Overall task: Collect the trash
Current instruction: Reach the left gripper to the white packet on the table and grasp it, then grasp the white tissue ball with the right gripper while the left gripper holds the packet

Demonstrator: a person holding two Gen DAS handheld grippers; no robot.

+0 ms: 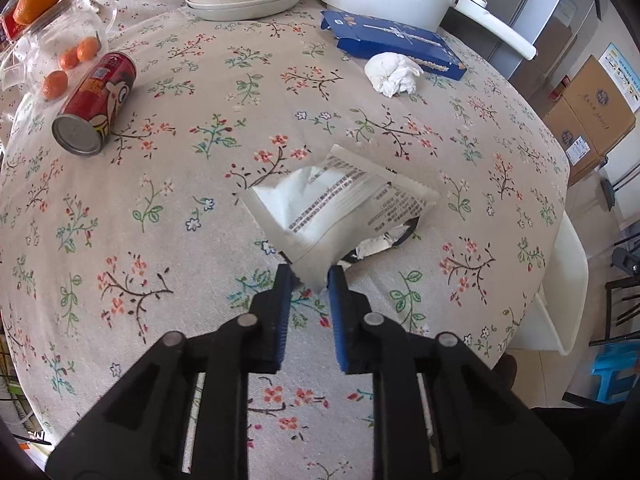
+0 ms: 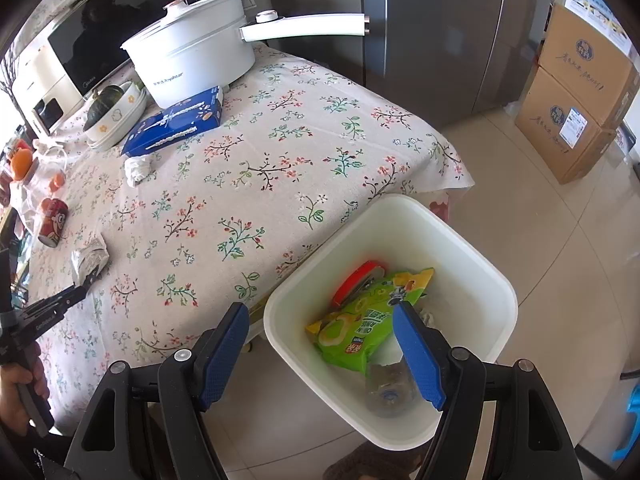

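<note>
White bin (image 2: 472, 248), beside the table edge: green snack bag (image 2: 360, 328), red item (image 2: 356, 280), clear bottle (image 2: 390, 394). My right gripper (image 2: 320, 352) hangs spread above it. Floral tablecloth (image 1: 160, 208) lies open mid-table. My left gripper (image 1: 310, 280) pinches the near corner of the white wrapper (image 1: 332, 208).

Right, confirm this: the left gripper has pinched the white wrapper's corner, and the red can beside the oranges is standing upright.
Not quite. The left wrist view shows the red can lying on its side. The left gripper does pinch the white wrapper by its corner.
</note>
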